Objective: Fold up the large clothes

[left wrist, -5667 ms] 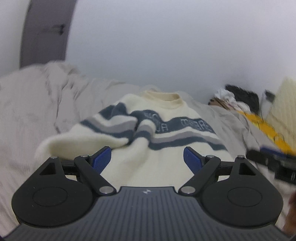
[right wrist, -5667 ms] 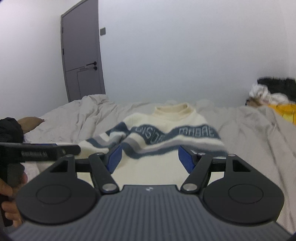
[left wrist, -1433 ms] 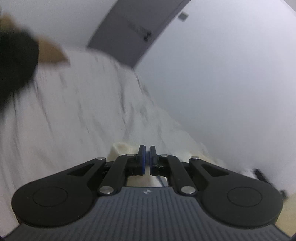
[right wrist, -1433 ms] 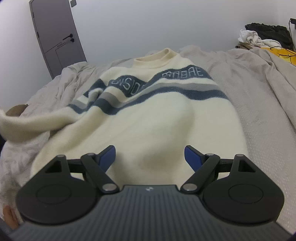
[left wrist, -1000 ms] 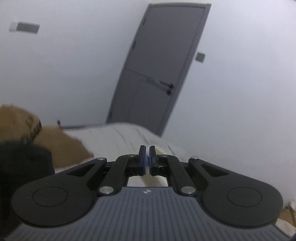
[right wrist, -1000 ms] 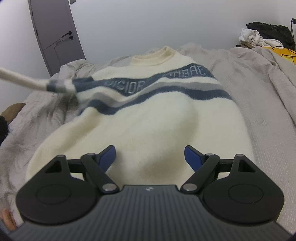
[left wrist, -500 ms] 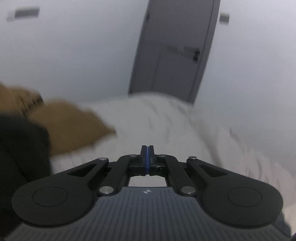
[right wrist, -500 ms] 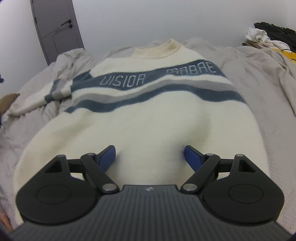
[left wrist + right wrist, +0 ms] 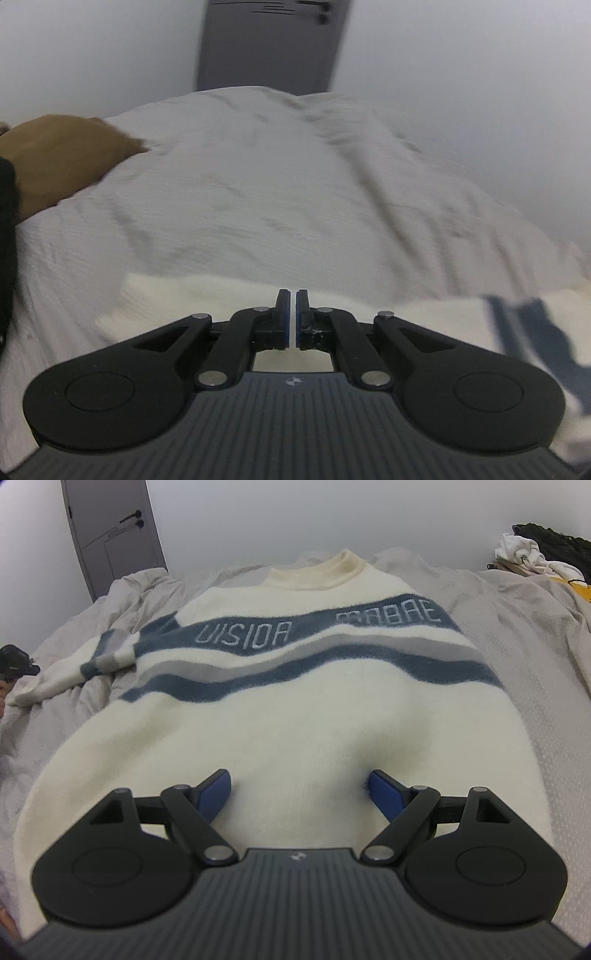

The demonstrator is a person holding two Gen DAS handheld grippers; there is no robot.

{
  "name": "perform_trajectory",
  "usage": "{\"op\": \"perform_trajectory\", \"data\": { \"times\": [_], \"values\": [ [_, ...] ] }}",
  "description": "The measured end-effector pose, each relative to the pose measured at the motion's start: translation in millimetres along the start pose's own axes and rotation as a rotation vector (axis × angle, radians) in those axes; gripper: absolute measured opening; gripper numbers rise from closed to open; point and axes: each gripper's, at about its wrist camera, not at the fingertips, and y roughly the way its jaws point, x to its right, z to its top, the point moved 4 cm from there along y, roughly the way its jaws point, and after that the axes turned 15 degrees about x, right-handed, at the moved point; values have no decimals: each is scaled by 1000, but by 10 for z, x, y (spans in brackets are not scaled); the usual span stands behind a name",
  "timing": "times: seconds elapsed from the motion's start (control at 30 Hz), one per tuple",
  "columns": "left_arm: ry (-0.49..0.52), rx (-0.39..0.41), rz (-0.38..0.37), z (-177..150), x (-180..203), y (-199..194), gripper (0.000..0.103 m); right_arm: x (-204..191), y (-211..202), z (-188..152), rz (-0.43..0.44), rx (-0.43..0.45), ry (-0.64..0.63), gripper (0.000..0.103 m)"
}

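Observation:
A cream sweater (image 9: pixel 295 709) with blue and grey wavy stripes lies flat, front up, on the grey bed cover (image 9: pixel 535 657). Its left sleeve (image 9: pixel 92 664) stretches out to the left. My right gripper (image 9: pixel 299 790) is open, its blue pads resting low on the sweater's lower body. In the left wrist view my left gripper (image 9: pixel 293 321) is nearly shut over the cream sleeve (image 9: pixel 207 295), with a thin gap between the pads; whether any cloth is pinched is hidden.
A grey door (image 9: pixel 110 535) stands at the back left. A pile of clothes (image 9: pixel 535 554) lies at the back right. A brown pillow (image 9: pixel 62 155) sits at the left in the left wrist view.
The left gripper pulled the sleeve out to the left and laid it flat on the bed, then lowered over it. The right gripper moved a little lower onto the sweater.

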Motion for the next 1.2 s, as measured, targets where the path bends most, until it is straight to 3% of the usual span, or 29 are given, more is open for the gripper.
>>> {"op": "perform_trajectory", "data": {
  "times": [0.27, 0.37, 0.43, 0.53, 0.63, 0.83, 1.07, 1.2],
  "values": [
    [-10, -86, -168, -189, 917, -1042, 12, 52, -278, 39, 14, 56, 26, 83],
    [-22, -126, -222, -346, 1243, -1483, 18, 99, -419, 56, 9, 84, 31, 83],
    [-32, -162, -254, -492, 1453, -1824, 28, 141, -511, 72, -1, 101, 38, 83],
    [-96, -218, -298, -701, 1701, -2204, 36, 243, -648, 96, -31, 124, 56, 83],
    [-131, -246, -330, -920, 1929, -2573, 40, 364, -785, 80, -61, 128, 79, 83],
    [-137, -303, -302, -1442, 2235, -3040, 40, 642, -985, 8, -120, 130, 174, 83],
    [-206, -336, -211, -1930, 2065, -3122, 41, 1022, -984, -141, -212, 71, 344, 83],
    [-221, -310, -217, -2031, 1990, -3129, 41, 1236, -900, -276, -282, 12, 435, 83]
  ]
}}
